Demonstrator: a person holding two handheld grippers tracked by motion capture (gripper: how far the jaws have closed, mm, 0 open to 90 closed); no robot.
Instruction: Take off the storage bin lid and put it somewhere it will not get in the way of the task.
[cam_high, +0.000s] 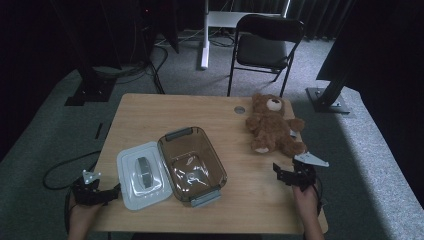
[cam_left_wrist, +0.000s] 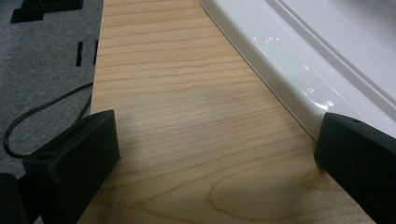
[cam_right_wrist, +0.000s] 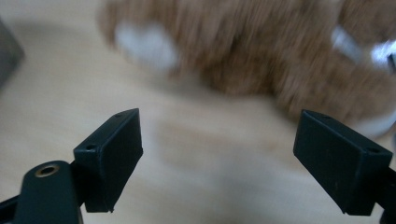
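**Both tools spread, nothing held**

The bear (cam_high: 272, 125) lies at the counter's (cam_high: 250, 195) far right, just beyond the right tool (cam_high: 286, 175), jaws apart. A clear tub (cam_high: 192, 165) sits mid-counter, its white lid (cam_high: 141, 175) touching its left side; the left tool (cam_high: 111, 192), jaws apart, sits at the lid's near-left corner.

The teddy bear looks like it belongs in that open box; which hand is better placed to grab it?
The right gripper: it sits open just in front of the teddy bear, while the left gripper is by the white lid.
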